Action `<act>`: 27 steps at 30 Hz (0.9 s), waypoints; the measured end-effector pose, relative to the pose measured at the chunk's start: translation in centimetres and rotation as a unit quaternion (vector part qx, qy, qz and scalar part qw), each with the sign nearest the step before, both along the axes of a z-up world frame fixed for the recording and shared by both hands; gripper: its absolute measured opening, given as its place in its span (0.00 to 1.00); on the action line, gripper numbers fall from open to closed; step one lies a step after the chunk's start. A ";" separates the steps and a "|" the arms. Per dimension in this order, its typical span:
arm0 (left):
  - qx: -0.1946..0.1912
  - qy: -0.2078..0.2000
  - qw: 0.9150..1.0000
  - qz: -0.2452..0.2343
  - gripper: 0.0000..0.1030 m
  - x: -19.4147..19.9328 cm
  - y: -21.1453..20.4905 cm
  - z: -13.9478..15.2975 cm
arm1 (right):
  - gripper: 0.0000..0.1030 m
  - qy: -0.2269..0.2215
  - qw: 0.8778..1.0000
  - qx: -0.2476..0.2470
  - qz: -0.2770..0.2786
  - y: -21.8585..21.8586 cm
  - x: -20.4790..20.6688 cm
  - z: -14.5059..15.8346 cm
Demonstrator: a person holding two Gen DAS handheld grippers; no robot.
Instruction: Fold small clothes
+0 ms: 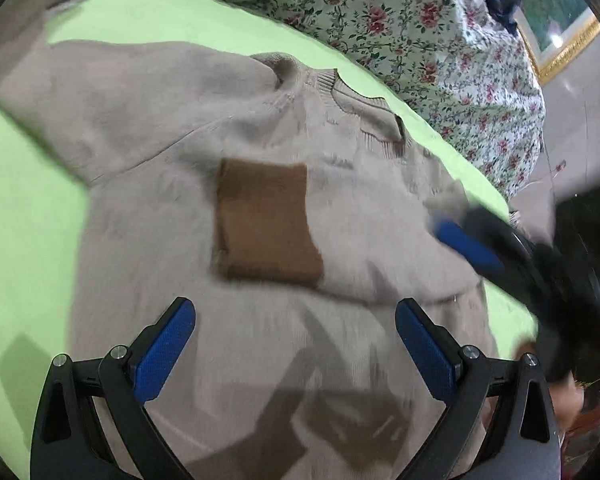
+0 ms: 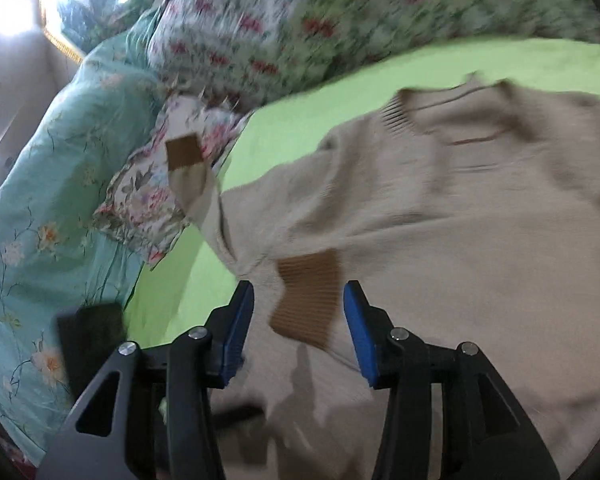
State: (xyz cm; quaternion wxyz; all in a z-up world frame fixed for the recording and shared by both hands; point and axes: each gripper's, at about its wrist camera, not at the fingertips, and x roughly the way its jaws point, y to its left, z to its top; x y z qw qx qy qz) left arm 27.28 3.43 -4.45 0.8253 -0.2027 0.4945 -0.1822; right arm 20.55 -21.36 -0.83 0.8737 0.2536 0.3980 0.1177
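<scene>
A beige sweater (image 1: 260, 128) lies flat on the green bed sheet (image 1: 28, 216), its neck hole pointing toward the flowery blanket (image 1: 400, 20) and its bottom toward the grippers. One sleeve is folded across the chest, so its brown cuff (image 1: 266, 220) rests there. The left gripper (image 1: 296, 344) is wide apart above it, and the right gripper (image 2: 300, 328) is apart around the cuff, maybe not touching it.

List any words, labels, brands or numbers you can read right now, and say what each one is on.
None can be read.
Sweater: no print; any tag inside the collar is too blurred to tell.
Brown cuff: plain ribbed knit, no text.
Framed picture: painting only, no caption showing.
Flowered bedding: pattern only.
</scene>
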 end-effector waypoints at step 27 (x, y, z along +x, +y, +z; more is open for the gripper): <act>0.076 -0.084 0.991 0.065 0.04 4.0 1.2 1.4 | 0.69 0.039 0.969 -0.087 -0.227 -19.9 -7.8 0.3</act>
